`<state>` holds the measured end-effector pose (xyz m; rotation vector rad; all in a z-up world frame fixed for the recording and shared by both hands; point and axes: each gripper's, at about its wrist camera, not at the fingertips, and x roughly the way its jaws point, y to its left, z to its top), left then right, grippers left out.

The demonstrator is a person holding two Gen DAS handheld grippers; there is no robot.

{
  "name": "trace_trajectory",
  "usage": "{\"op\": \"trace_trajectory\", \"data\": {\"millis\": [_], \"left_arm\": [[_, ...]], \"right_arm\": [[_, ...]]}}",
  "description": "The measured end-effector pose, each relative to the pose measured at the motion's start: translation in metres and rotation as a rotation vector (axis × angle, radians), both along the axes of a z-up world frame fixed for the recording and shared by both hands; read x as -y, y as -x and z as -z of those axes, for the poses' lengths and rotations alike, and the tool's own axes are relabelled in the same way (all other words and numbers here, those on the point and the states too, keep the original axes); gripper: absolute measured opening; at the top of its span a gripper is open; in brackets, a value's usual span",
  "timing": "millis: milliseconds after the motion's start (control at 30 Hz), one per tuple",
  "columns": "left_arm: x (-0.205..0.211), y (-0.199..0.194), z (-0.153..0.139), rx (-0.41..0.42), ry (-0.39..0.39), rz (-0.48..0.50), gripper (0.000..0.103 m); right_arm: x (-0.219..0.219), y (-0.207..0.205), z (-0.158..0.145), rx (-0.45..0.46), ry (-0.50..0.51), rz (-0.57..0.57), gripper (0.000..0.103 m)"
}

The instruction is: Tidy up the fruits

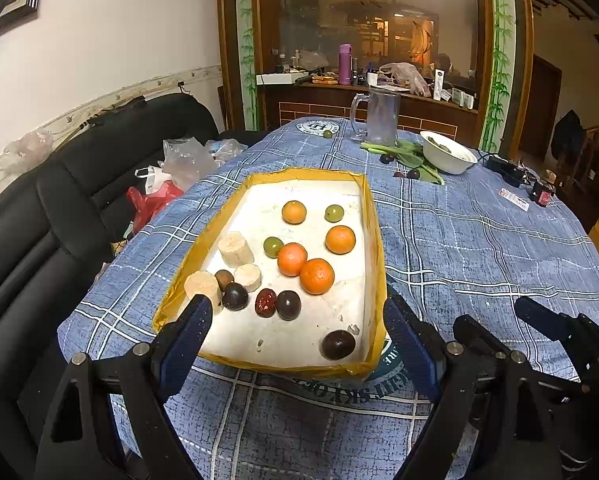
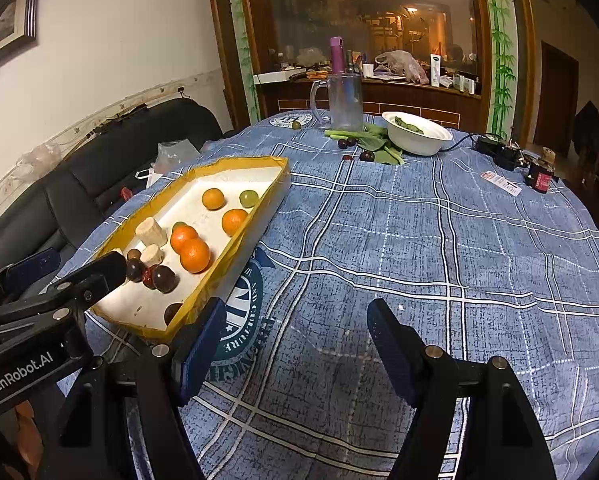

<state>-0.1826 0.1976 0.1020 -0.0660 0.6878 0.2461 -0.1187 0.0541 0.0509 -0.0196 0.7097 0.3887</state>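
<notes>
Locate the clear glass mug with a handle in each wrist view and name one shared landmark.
Left wrist view: clear glass mug, upper centre-right, at the table's far edge.
Right wrist view: same mug, upper centre.
Shared landmark: white bowl, just right of it.

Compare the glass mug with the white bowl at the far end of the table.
The glass mug is tall, clear and has a handle; the white bowl is low, wide, opaque and has none. The mug looks empty, while the bowl holds something green. Both stand upright on the blue checked tablecloth, beside the leafy greens.

"GenRobot.AI" on left claw (image 2: 43,276) body
</notes>
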Motion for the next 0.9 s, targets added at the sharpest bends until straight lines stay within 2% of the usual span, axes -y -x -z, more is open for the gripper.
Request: {"op": "trace_trajectory", "data": {"millis": [400, 500, 533, 567, 633, 700, 767, 900], "left_arm": [[0.000, 0.003, -0.002, 0.017, -0.002, -0.015, 0.087], [0.002, 0.015, -0.011, 0.098, -0.065, -0.079, 0.087], [0.004, 0.023, -0.017, 0.154, -0.102, -0.114, 0.090], [0.005, 0.028, -0.020, 0.191, -0.123, -0.136, 0.101], [0.009, 0.045, -0.031, 0.316, -0.164, -0.177, 0.103], [0.011, 0.064, -0.039, 0.461, -0.161, -0.154, 0.103], [0.009, 0.075, -0.042, 0.541, -0.138, -0.091, 0.103], [0.005, 0.061, -0.036, 0.441, -0.118, -0.061, 0.103]], "right_arm": [[-0.004, 0.004, 0.002, 0.001, 0.006, -0.008, 0.078], [-0.005, 0.005, 0.002, 0.005, 0.007, -0.012, 0.078], [-0.006, 0.006, 0.001, 0.007, 0.007, -0.015, 0.078], [-0.006, 0.006, 0.001, 0.010, 0.008, -0.017, 0.078], [-0.008, 0.008, -0.001, 0.017, 0.012, -0.022, 0.078], [-0.011, 0.010, -0.002, 0.024, 0.015, -0.031, 0.078], [-0.014, 0.012, -0.002, 0.028, 0.020, -0.039, 0.078], [-0.020, 0.013, -0.001, 0.028, 0.029, -0.058, 0.078]]}}
